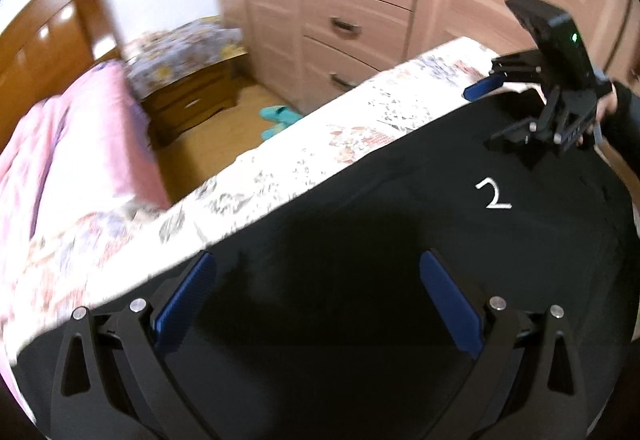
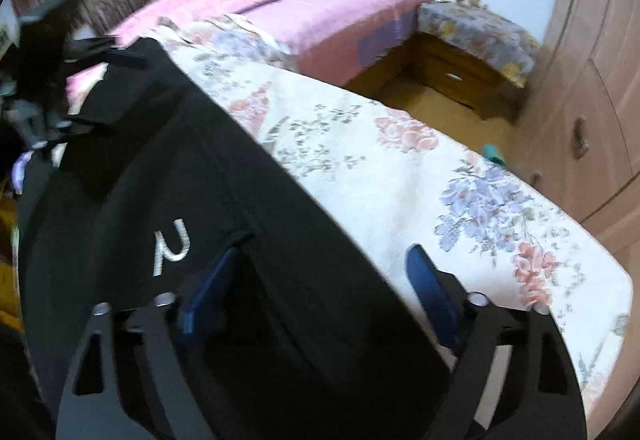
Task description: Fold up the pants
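Black pants [image 1: 360,240] with a white "2" mark [image 1: 494,194] lie flat on a floral bedsheet [image 1: 320,144]. My left gripper [image 1: 320,268] is open just above the pants, its blue pads wide apart. My right gripper [image 2: 320,264] is open over the pants' edge [image 2: 280,240], the left pad over black cloth, the right pad over the sheet [image 2: 400,176]. The right gripper shows in the left wrist view [image 1: 480,116] at the far end of the pants. The left gripper shows blurred in the right wrist view [image 2: 108,92].
A pink quilt [image 2: 300,0] covers the head of the bed. A wooden nightstand [image 2: 460,76] stands beside it. A wardrobe with drawers [image 1: 360,0] faces the bed. Teal slippers [image 1: 276,120] lie on the wooden floor.
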`<act>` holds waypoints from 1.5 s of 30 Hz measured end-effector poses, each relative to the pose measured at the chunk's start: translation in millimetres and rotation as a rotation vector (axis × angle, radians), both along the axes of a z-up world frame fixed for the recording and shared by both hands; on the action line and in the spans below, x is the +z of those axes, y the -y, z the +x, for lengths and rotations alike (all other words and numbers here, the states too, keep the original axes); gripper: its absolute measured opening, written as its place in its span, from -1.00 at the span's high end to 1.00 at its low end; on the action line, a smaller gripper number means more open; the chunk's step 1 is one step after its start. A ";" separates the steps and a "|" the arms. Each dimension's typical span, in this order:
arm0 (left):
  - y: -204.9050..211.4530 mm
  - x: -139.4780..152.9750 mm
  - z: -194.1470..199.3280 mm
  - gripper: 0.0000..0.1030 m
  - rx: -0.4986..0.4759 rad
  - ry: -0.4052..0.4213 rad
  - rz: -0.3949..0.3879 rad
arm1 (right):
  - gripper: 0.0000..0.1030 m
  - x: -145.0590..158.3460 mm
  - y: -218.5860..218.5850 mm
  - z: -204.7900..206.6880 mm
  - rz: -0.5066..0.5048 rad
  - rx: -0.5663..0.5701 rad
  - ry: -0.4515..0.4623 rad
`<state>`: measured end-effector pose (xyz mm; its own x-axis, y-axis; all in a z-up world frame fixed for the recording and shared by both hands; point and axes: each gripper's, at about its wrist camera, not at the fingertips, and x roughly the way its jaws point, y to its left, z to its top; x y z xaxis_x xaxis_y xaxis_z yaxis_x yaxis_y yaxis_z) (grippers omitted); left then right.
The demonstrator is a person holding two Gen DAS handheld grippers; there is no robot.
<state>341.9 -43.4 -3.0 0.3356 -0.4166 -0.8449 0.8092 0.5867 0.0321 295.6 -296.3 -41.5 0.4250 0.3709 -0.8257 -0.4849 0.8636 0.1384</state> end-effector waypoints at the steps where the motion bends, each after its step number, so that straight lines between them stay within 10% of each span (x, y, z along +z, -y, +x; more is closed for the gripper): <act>1: 2.2 -2.7 6.3 -0.97 -0.051 -0.010 -0.008 | 0.05 1.5 -0.6 -4.7 0.030 0.017 -0.010; 4: 6.5 -8.5 16.5 -0.97 -0.127 -0.036 -0.023 | 0.80 12.2 -4.0 -21.2 -0.004 0.018 0.059; 13: 24.1 -23.5 38.5 -0.75 -0.310 -0.182 0.004 | 0.82 73.8 -29.0 -124.0 -0.053 0.029 0.342; 17: 18.3 -22.4 29.5 0.23 -0.363 -0.243 0.010 | 0.82 82.9 -45.7 -150.7 -0.074 0.013 0.377; 30: -60.2 105.3 -229.1 0.73 -0.222 0.433 0.083 | 0.82 115.7 -71.4 -283.6 -0.062 -0.012 0.502; 36: -76.4 51.1 -354.1 0.76 -0.171 0.425 0.142 | 0.82 79.8 -87.9 -358.6 -0.038 -0.012 0.417; 45: -80.3 -30.9 -371.8 0.76 0.000 0.330 0.081 | 0.82 16.0 -107.6 -389.1 -0.029 -0.120 0.296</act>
<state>-29.9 36.9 -33.9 0.5966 -0.3529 -0.7208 0.7474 0.5714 0.3389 -93.4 -188.7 -25.5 0.6878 0.2814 -0.6692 -0.3944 0.9187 -0.0190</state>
